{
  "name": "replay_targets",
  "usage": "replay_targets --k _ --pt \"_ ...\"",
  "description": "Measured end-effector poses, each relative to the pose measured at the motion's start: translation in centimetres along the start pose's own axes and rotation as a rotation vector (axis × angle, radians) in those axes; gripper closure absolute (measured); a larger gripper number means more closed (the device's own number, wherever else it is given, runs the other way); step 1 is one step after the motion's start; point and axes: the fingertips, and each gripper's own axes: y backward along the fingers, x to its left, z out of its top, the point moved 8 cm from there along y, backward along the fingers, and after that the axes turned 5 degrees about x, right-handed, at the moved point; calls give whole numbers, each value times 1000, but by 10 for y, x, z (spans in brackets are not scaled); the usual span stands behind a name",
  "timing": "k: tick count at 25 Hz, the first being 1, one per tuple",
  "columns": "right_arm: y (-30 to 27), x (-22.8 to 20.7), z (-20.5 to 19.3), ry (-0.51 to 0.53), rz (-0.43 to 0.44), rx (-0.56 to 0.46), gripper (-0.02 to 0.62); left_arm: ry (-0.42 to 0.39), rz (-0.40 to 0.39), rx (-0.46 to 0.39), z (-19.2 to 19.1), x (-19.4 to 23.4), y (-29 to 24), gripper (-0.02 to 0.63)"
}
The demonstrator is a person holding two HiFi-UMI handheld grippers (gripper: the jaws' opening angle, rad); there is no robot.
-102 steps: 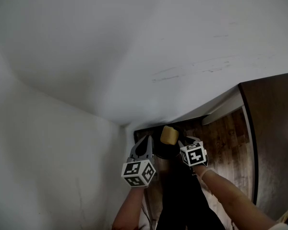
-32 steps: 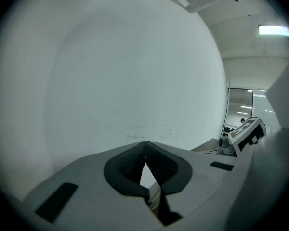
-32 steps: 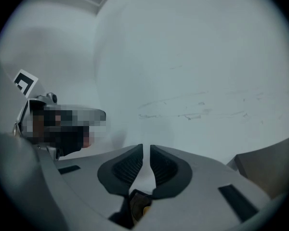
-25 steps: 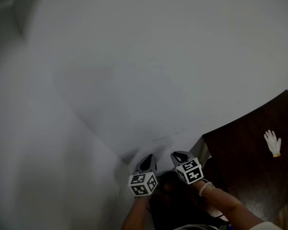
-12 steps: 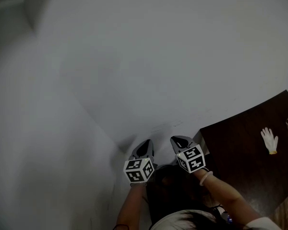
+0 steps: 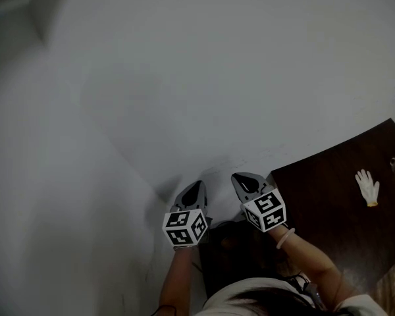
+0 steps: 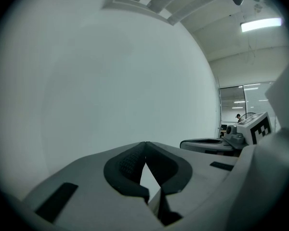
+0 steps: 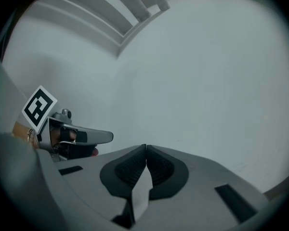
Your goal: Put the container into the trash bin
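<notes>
Both grippers sit higher in the head view than a second ago, and the right one's jaws, then partly apart, have come together. The container that was between the two grippers four seconds ago shows in none of the views, so where it lies cannot be told.

The left gripper (image 6: 196,188) and the right gripper (image 6: 243,180) are held side by side, near each other but apart, pointing roughly level at a plain white wall (image 6: 217,78). Their marker cubes face the head camera. The left forearm (image 6: 176,275) comes up almost straight from the bottom edge. The right forearm (image 6: 311,257) slants in from the lower right, with a pale band (image 6: 285,237) round the wrist.

The left gripper's jaws are closed. Its dark ribbed pads (image 7: 130,161) meet at the tips with nothing between them — only the wall beyond. The right gripper's jaws are closed too, with the pads (image 8: 159,167) pressed together and empty.

Below and between the forearms is a dark shape (image 6: 234,255), too dim to make out. At the right stands a dark brown desk (image 6: 322,203) with a white glove (image 6: 367,187) lying on it, well apart from both grippers.
</notes>
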Motion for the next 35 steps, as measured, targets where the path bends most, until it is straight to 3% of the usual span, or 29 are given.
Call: replay_targets --k 14,35 --pt "20 3 29 12 -3 -92 588 -2 2 -51 22 -11 21 586" --pt "23 4 45 50 1 -105 588 -21 4 -100 45 -8 29 586"
